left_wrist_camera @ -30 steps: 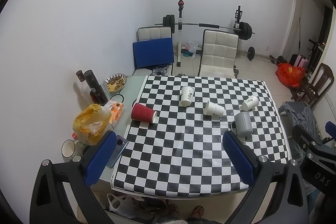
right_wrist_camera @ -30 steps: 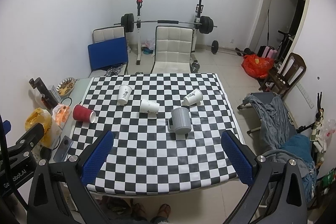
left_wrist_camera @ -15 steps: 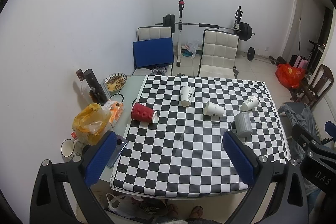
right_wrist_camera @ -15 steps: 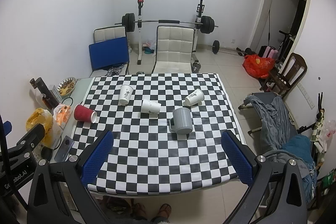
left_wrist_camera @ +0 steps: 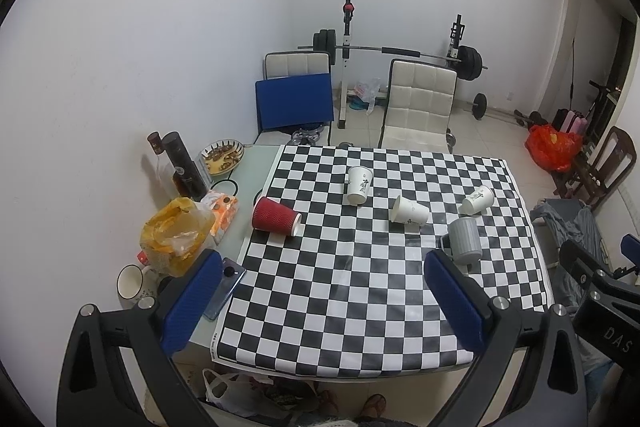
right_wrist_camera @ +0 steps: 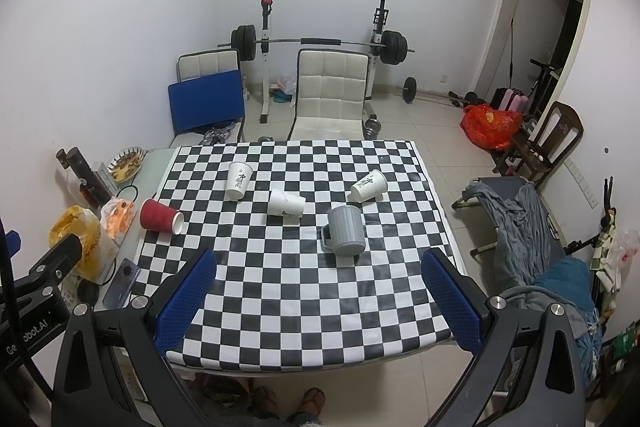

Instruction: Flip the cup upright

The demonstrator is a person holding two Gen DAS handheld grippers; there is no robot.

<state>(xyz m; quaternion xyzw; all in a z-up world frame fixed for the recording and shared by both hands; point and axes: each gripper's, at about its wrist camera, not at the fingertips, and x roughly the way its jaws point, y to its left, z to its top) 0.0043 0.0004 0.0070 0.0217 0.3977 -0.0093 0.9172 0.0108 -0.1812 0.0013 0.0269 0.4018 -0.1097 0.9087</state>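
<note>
A: Both views creep a bit closer to the desk (right_wrist_camera: 304,307) vs 1 s ago; cups haven't budged.

B: Grippers?

A: Left hand-held gripper (left_wrist_camera: 320,301) wide, nothing btwn fingers. Right hand-held gripper (right_wrist_camera: 318,301) same, wide & empty, both above near desk edge.

B: Cups?

A: Right view: grey mug (right_wrist_camera: 345,231) upside down at desk centre. Red cup (right_wrist_camera: 161,216) on its side at 9 o'clock, white cup (right_wrist_camera: 285,203) on its side just at 10 of mug, another tipped white cup (right_wrist_camera: 369,185) at 1. Paper cup (right_wrist_camera: 239,181) inverted, farther at 10.
</note>
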